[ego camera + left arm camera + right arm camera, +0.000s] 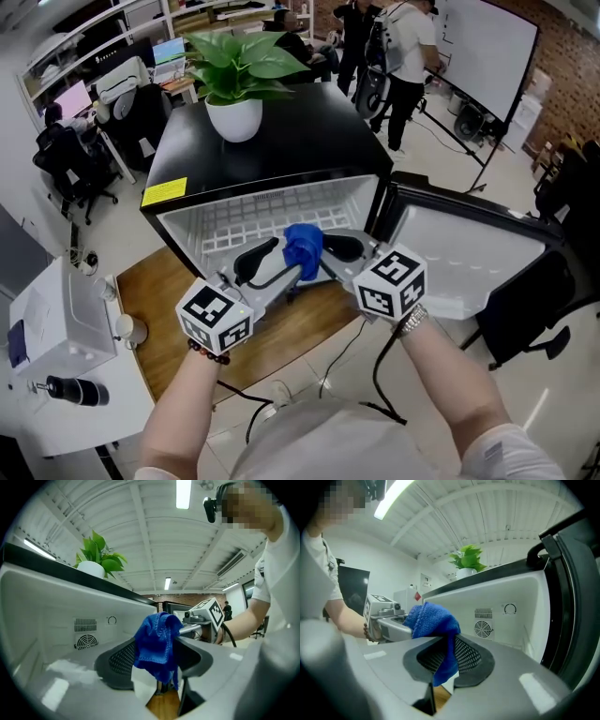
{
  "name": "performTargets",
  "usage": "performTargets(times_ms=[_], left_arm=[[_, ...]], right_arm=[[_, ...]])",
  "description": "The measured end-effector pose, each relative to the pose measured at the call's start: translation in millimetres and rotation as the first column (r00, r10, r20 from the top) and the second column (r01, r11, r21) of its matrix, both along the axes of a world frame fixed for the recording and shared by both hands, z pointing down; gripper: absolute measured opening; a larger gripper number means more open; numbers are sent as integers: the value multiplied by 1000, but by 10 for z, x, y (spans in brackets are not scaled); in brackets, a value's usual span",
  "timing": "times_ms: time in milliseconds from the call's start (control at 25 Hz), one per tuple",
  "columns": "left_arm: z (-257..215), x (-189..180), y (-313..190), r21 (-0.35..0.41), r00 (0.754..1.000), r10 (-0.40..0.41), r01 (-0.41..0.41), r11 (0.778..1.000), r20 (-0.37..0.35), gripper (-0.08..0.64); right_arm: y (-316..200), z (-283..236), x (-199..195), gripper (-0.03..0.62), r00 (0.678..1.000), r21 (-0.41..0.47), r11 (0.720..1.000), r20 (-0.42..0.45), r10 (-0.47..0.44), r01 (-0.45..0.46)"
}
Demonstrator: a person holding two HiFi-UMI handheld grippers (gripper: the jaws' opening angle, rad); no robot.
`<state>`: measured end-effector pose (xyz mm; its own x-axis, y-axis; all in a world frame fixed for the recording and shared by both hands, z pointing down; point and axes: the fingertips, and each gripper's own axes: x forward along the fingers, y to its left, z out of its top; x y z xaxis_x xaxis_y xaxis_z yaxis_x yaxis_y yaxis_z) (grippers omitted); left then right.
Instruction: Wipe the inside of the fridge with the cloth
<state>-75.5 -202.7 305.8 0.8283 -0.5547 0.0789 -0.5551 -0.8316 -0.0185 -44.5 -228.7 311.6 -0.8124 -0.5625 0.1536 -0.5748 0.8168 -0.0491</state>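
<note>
**Blue cloth hanging between 2 grippers at the fridge mouth**

The right gripper (450, 657) is pinching the blue cloth (432, 618). Its 2 jaws are pressing together on a fold, and the loose end is dangling below them. The left gripper (157, 660) is facing it with its jaws spread wide. The cloth is hanging in the gap between those jaws, but the bunched fabric is covering their inner faces, so it is hard to tell whether it is brushing either pad.

In the head view both grippers are meeting at the mouth of the open fridge (272, 150). The cloth is lying over the jaw tips there, so where each gripper ends is hard to make out. The cloth is showing against the white interior without visibly touching any wall. Whether it is inside the compartment or just before the opening cannot be told. The grippers and the person's forearms are hiding the front part of the fridge's floor.

The fridge door (469, 248) is standing open to the right, and a black chair (525, 314) is covering its lower corner. A potted plant (239, 89) is sitting on the fridge's black top. On the back wall, a round vent grille (483, 629) and a dial (509, 609) are showing in both gripper views — small, but readable. A strip of wooden floor (155, 300) is showing beside the fridge, with the rest running out of sight beneath it.
</note>
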Motion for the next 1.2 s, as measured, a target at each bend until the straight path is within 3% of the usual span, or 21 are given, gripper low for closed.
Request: performTargets(times_ms=[400, 560, 720, 960, 1200], left_arm=[[-5, 303, 223, -45, 978, 208, -209, 977, -22, 261], [-28, 362, 267, -36, 973, 230, -231, 972, -16, 181], [12, 356, 181, -11, 984, 178, -178, 984, 23, 87], [31, 399, -10, 19, 997, 69, -69, 997, 41, 71], [63, 464, -286, 8, 998, -33, 33, 999, 47, 71]], right_arm=[[345, -59, 18, 46, 975, -17, 975, 15, -220, 221], [409, -67, 40, 46, 967, -24, 967, 19, -253, 253], [362, -40, 87, 46, 977, -20, 977, -5, -213, 213], [200, -9, 200, 58, 997, 25, 997, -50, -66, 68], [22, 47, 456, 63, 993, 27, 995, -65, 101, -100]])
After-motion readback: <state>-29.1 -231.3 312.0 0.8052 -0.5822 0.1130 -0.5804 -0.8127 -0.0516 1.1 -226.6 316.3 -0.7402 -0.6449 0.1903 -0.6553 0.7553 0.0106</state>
